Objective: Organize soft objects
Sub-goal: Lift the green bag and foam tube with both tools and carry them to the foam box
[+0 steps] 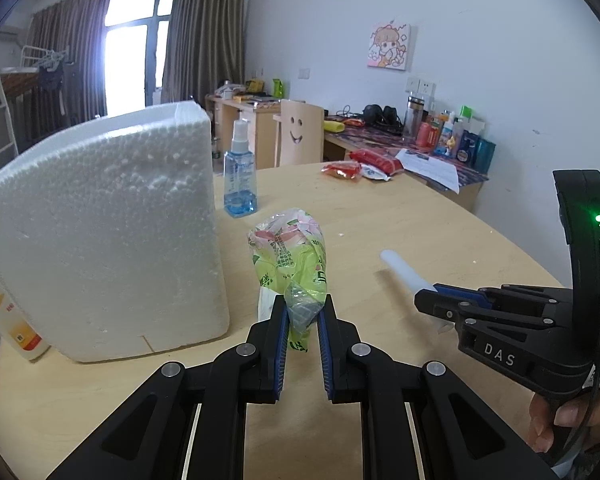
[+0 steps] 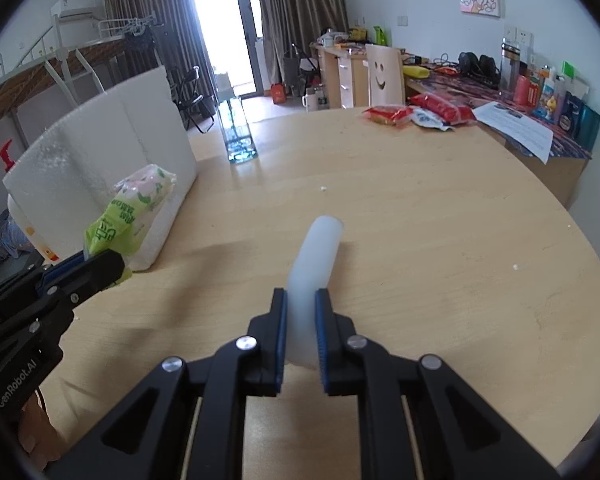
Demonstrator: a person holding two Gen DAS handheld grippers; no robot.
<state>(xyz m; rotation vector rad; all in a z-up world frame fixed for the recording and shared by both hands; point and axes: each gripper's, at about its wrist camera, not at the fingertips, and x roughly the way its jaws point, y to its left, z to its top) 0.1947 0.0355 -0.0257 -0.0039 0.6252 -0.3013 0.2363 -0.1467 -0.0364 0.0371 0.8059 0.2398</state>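
Observation:
My left gripper (image 1: 302,308) is shut on the crinkled end of a green and pink tissue pack (image 1: 290,254), which hangs a little above the round wooden table (image 1: 380,216). The same pack (image 2: 134,208) shows at the left of the right wrist view, pinched by the left gripper (image 2: 112,260). My right gripper (image 2: 301,300) is shut on a soft white foam tube (image 2: 318,256) that sticks out forward past its blue pads. From the left wrist view the right gripper (image 1: 424,300) sits at the right with the tube (image 1: 404,270) pointing away from it.
A big white foam box (image 1: 104,224) stands on the table's left, a blue spray bottle (image 1: 240,172) behind it, a white bottle (image 1: 12,320) beside it. Red snack packets (image 2: 412,114) lie at the far edge. A cluttered desk (image 1: 432,148) runs along the wall.

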